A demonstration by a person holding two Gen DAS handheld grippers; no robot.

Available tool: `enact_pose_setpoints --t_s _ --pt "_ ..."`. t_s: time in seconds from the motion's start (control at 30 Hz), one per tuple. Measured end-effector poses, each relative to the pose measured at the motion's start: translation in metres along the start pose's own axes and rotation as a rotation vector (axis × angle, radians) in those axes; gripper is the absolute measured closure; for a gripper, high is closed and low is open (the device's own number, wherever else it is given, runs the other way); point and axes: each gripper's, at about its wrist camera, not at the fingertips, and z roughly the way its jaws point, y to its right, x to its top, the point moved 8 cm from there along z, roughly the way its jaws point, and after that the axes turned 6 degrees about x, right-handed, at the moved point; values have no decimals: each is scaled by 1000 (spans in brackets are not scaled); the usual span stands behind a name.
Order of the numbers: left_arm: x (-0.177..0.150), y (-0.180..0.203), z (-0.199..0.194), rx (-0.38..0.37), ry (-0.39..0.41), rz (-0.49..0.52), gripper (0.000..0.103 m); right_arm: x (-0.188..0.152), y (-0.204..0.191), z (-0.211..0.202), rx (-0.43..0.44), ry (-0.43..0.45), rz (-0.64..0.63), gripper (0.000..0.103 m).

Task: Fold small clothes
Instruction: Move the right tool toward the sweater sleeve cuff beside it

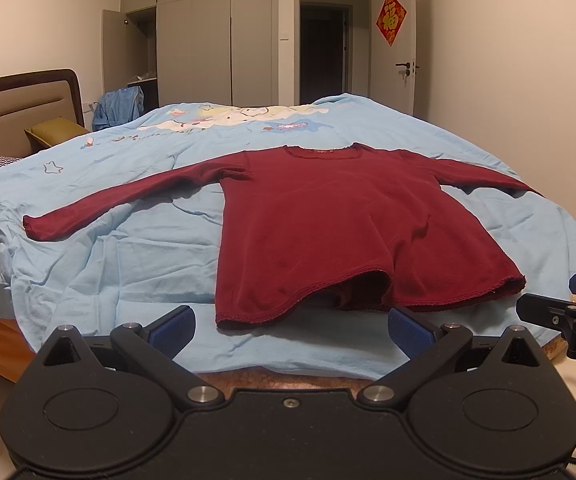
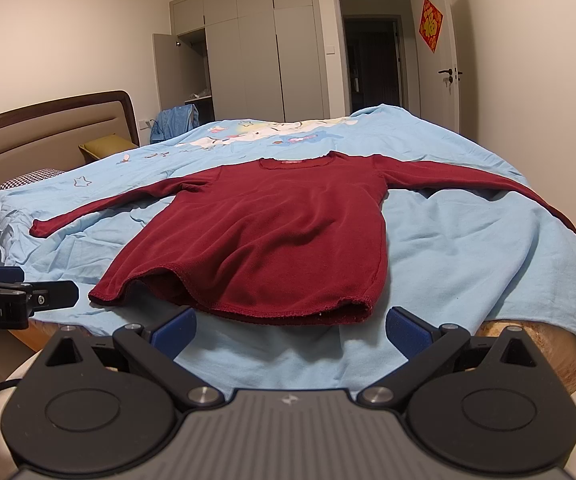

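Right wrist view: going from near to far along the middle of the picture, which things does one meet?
Right tool → bare strip of blue bed cover → hem of the dark red shirt → its neckline → cartoon print → wardrobe.

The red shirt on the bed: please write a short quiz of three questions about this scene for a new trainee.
1. True or false: the dark red long-sleeved shirt lies spread flat on the light blue bedsheet with both sleeves stretched out.
2. Which part of the shirt is nearest the grippers? A) the neckline B) the bottom hem C) a cuff
3. Fill in: the left gripper and the right gripper are both ____ and hold nothing.

Key
1. True.
2. B: the hem faces both cameras, and the neckline points toward the wardrobe.
3. Open.
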Motion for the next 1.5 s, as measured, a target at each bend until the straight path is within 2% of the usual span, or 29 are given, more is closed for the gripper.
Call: enact_pose_setpoints --t_s 0.2,0.37,0.5,0.63,0.87,1.1,1.5 --pt "0 -2 1 -1 -3 0 1 9 3 1 0 -3 1 0" --pt "-1 -2 6 -22 -30 -1 1 -2 2 3 0 -23 10 0" --pt "3 -1 18 -38 -57 -3 1 -4 3 13 38 -55 37 0" --pt "13 2 32 -36 -63 7 1 4 12 12 59 -46 77 0" --pt "45 8 68 -47 -63 7 1 27 34 33 11 -60 60 0" --pt "82 18 113 -59 -67 5 1 49 72 62 -63 -76 92 0" --pt "113 34 187 -31 -105 26 1 70 140 114 -144 -94 186 0"
